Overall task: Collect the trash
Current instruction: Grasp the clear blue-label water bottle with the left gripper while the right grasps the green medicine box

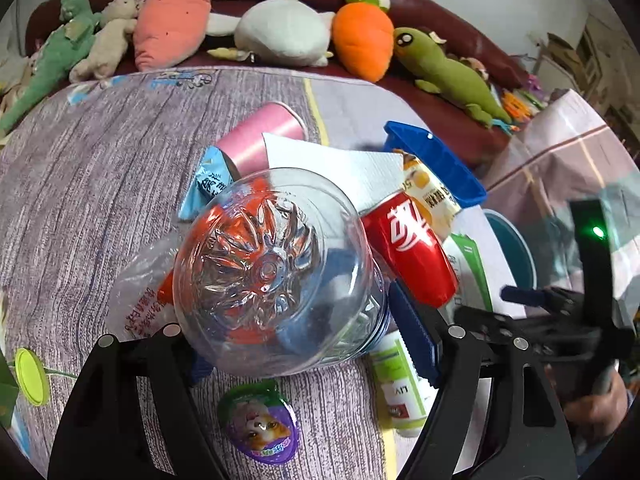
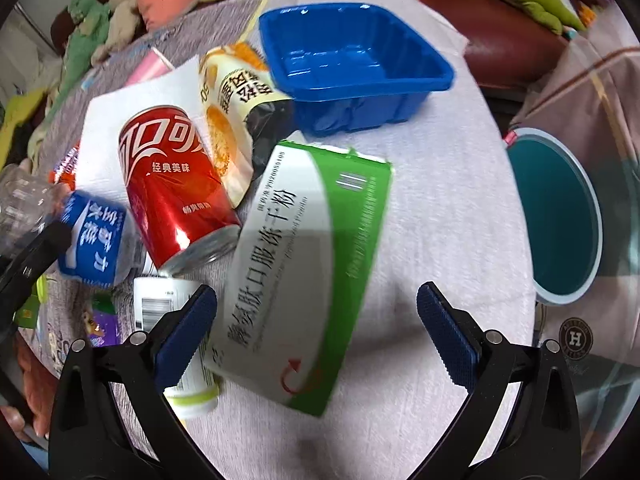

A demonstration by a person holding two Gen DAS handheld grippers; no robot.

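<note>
A clear plastic bottle [image 1: 272, 268] with a blue label [image 2: 94, 236] sits with its base toward the left wrist camera, and my left gripper [image 1: 300, 340] is shut on its body. My right gripper [image 2: 316, 332] stands open just above a green and white carton [image 2: 304, 264]; its pads do not touch the carton. Around them on the cloth-covered table [image 2: 440, 208] lie a red cola can [image 2: 172, 184], a yellow snack packet [image 2: 228, 120], a small white bottle [image 2: 188, 364], a white napkin [image 1: 340, 168] and a pink cup [image 1: 260, 136].
A teal bin [image 2: 560, 216] stands off the table's right edge. An empty blue plastic tray [image 2: 352, 64] sits at the far side. A purple jelly lid [image 1: 260, 424] lies near my left gripper. Plush toys [image 1: 288, 28] line the dark red sofa behind.
</note>
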